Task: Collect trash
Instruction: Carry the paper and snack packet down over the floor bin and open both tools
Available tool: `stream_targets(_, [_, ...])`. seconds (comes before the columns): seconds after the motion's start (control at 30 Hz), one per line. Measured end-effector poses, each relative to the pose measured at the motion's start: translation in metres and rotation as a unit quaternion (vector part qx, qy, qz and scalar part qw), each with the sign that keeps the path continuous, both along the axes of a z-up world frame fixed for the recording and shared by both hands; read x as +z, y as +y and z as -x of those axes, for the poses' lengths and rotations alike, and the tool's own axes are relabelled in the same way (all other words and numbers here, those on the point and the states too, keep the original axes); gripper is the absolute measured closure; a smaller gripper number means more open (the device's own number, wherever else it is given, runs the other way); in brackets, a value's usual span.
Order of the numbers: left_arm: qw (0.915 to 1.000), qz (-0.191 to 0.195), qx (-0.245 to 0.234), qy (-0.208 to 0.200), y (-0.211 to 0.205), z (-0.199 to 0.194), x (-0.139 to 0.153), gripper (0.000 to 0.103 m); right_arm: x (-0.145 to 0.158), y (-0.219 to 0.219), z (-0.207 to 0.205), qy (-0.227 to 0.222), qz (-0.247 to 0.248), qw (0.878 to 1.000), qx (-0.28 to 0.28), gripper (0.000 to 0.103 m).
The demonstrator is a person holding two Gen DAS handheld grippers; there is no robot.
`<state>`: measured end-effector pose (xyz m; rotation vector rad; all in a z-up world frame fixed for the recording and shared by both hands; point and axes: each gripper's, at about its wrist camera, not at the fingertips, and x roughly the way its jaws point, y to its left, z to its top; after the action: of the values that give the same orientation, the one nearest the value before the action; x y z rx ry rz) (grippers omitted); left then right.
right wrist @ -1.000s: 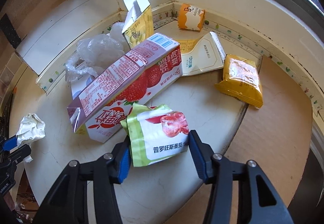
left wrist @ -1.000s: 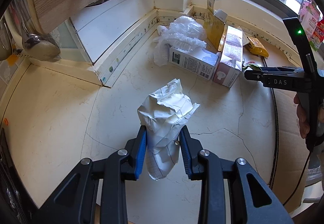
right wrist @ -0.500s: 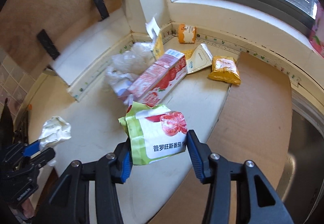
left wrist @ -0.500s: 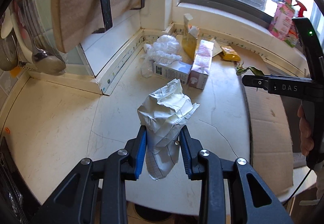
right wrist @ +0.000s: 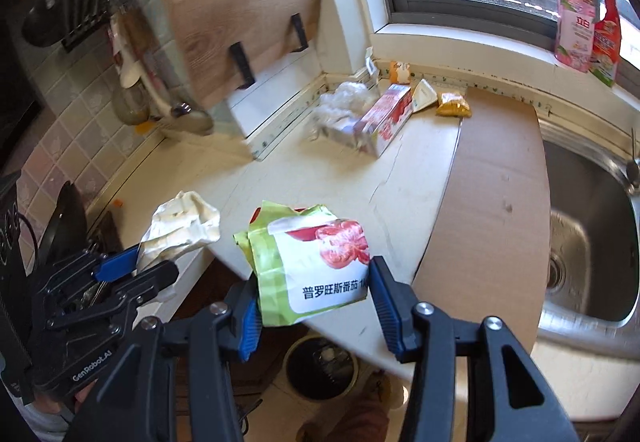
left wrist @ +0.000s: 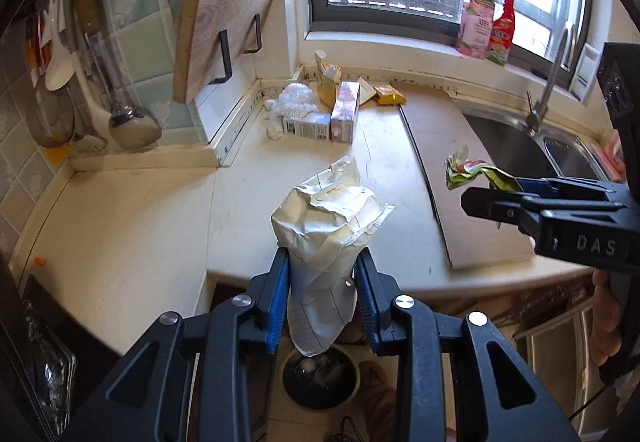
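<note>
My left gripper (left wrist: 322, 298) is shut on a crumpled white paper wrapper (left wrist: 326, 226), held above the counter's front edge. The same wrapper (right wrist: 180, 222) shows at the left of the right wrist view, in the left gripper (right wrist: 148, 262). My right gripper (right wrist: 314, 306) is shut on a green and white tomato bag (right wrist: 316, 262). That bag (left wrist: 472, 170) also sticks out of the right gripper (left wrist: 492, 194) at the right of the left wrist view. A round dark trash bin (left wrist: 318, 378) stands on the floor below both grippers, also seen as the bin (right wrist: 320, 366) under the counter edge.
More trash lies in the far counter corner: a pink carton (right wrist: 386, 114), a clear plastic bag (right wrist: 344, 98), a yellow snack pack (right wrist: 454, 104) and other cartons (left wrist: 306, 122). A brown board (right wrist: 492, 182) lies beside the steel sink (right wrist: 580, 242). A wooden cutting board (left wrist: 224, 10) hangs at left.
Both grippers have pulled back and up from the counter, each still holding its piece. The counter's front edge and the floor bin have come into view below.
</note>
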<state>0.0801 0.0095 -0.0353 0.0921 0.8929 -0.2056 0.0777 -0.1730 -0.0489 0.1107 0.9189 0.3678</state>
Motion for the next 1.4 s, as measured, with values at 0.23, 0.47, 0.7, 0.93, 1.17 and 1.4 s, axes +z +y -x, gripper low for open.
stream_targets(0.23, [0.9983, 0.022, -0.002, 0.054, 0.032, 0.057, -0.033, 0.073, -0.039, 0.025, 0.077, 0.042, -0.007, 0.999, -0.002, 0.054])
stream_targets(0.47, [0.9913, 0.035, 0.004, 0.127, 0.052, 0.081, -0.094, 0.073, -0.11, 0.045, 0.111, 0.114, -0.009, 0.993, 0.0, 0.054])
stream_targets(0.7, [0.9772, 0.045, 0.024, 0.206, 0.056, 0.081, -0.18, 0.073, -0.193, 0.048, 0.107, 0.199, -0.01, 0.98, -0.021, 0.054])
stream_targets(0.93, [0.9627, 0.037, 0.038, 0.266, 0.055, 0.076, -0.272, 0.072, -0.282, 0.052, 0.083, 0.263, -0.002, 0.964, -0.03, 0.054])
stream_targets(1.17, [0.9469, 0.011, 0.037, 0.319, 0.047, 0.057, -0.381, 0.071, -0.379, 0.072, 0.052, 0.314, 0.038, 0.949, -0.018, 0.054])
stream_targets(1.4, [0.9355, 0.009, 0.043, 0.35, 0.05, 0.029, -0.453, 0.063, -0.445, 0.086, 0.022, 0.338, 0.059, 0.939, -0.016, 0.053])
